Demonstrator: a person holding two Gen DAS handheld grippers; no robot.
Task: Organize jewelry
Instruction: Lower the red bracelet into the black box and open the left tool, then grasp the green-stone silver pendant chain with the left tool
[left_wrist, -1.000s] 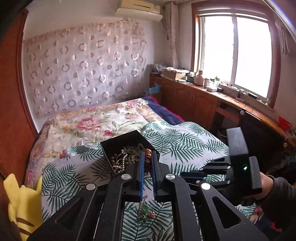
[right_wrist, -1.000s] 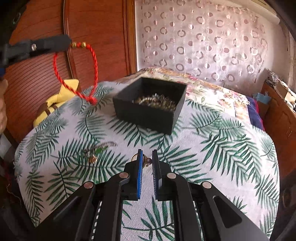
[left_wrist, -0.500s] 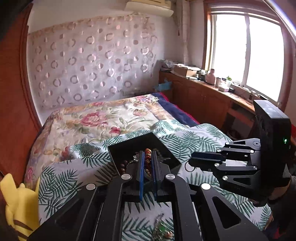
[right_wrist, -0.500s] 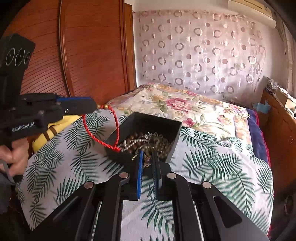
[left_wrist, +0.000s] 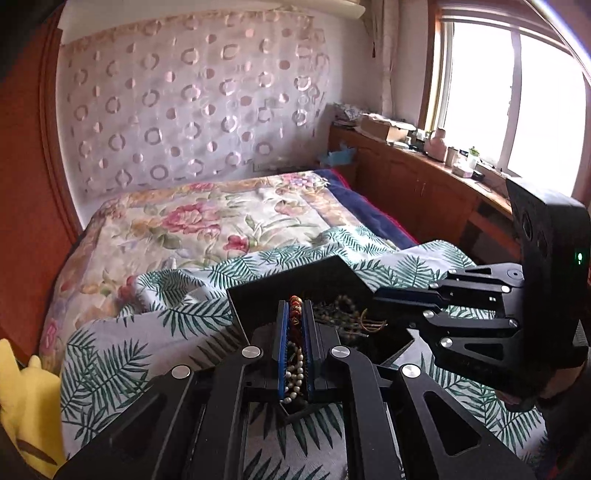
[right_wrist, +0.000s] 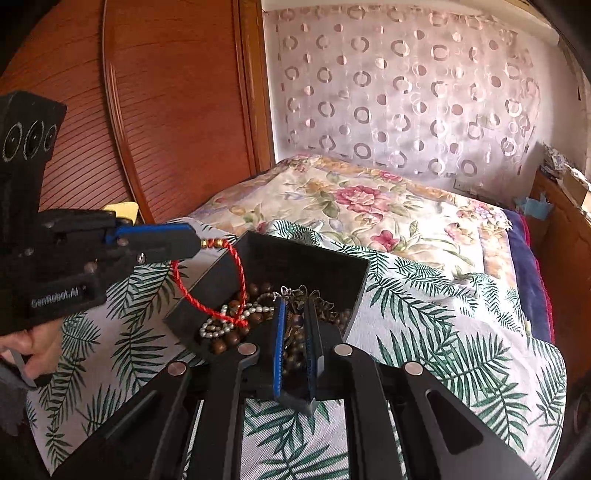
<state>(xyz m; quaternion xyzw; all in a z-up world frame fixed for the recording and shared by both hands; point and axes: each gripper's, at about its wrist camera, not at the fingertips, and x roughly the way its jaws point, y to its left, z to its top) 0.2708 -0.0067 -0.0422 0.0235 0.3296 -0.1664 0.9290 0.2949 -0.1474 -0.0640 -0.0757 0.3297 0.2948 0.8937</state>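
A black open box (right_wrist: 306, 258) full of bead strings and pearls (right_wrist: 221, 325) sits on the leaf-print cloth (right_wrist: 424, 314). My left gripper (right_wrist: 197, 243) comes in from the left, shut on the gold beads of a red cord bracelet (right_wrist: 240, 269). The cord's loop hangs down into the box. In the left wrist view the red beads (left_wrist: 294, 306) sit between the blue pads of the left gripper (left_wrist: 295, 308), over the box (left_wrist: 295, 275). My right gripper (right_wrist: 294, 306) is over the box's near side, shut on a small gold-coloured piece (left_wrist: 369, 322) that dangles at its tip (left_wrist: 376, 299).
A yellow plush toy (left_wrist: 26, 406) lies at the bed's left edge by the wooden headboard (right_wrist: 166, 110). A floral quilt (left_wrist: 207, 221) covers the far bed. A wooden cabinet (left_wrist: 424, 181) with clutter runs under the window on the right.
Both grippers have moved forward from over the leaf-print cloth to over the black box. The red bracelet has sunk until its loop hangs inside the box.
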